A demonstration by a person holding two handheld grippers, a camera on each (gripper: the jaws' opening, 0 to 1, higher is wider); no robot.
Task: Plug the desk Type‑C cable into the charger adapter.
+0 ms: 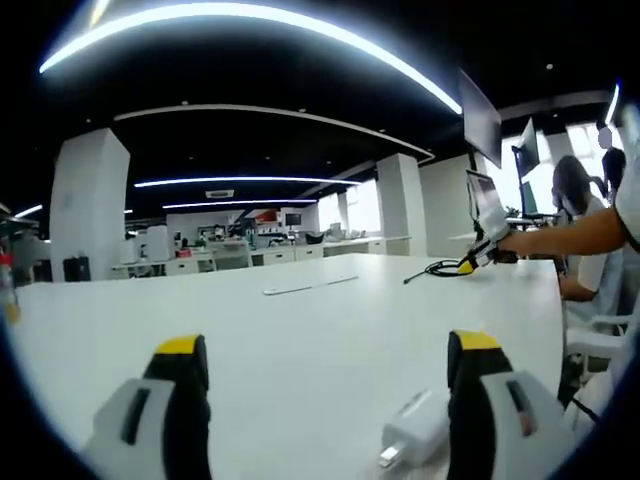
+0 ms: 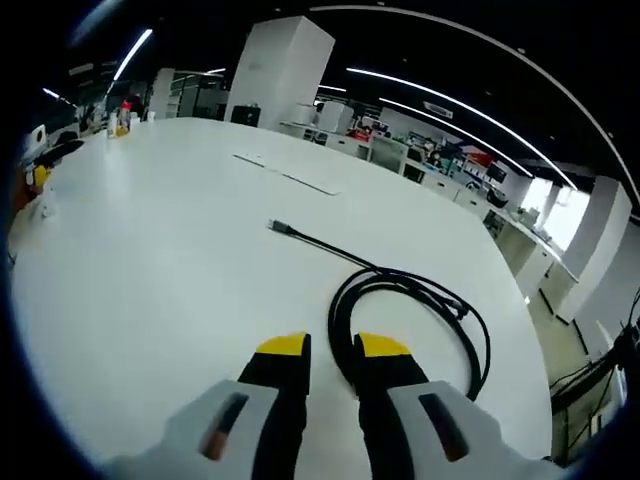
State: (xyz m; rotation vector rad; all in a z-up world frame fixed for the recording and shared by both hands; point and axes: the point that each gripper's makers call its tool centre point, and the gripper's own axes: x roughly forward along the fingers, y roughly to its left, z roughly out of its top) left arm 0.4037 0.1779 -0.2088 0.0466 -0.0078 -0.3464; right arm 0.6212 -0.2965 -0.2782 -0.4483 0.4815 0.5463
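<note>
In the left gripper view, the left gripper (image 1: 325, 365) rises from the bottom of the frame with its two yellow-tipped jaws wide apart and nothing between them. One white charger adapter (image 1: 415, 428) lies on the white table (image 1: 300, 340) at the lower right, just beside the inner side of the right-hand jaw; I cannot tell if it touches the jaw. Its metal plug end points to the bottom edge of the frame.

At the right of the same frame, near the middle height, the right gripper (image 1: 470, 264) is at the far edge of the table, with a person's forearm (image 1: 565, 235) behind it. It is at one black Type-C cable (image 1: 432, 268), which lies coiled there.

In the right gripper view, the right gripper (image 2: 330, 350) has its jaws narrow, with only a small gap. The black Type-C cable (image 2: 400, 300) makes a loose coil on the table (image 2: 150, 250), and one part of the loop runs close to the right-hand jaw tip; I cannot tell if the jaws pinch it. Its free connector end (image 2: 278, 227) lies straight out toward the centre of the frame.

The room is an open office with white pillars, long ceiling light strips, rows of desks and monitors (image 1: 487, 200). One thin, flat pale object (image 1: 308, 286) lies in the middle of the table.
</note>
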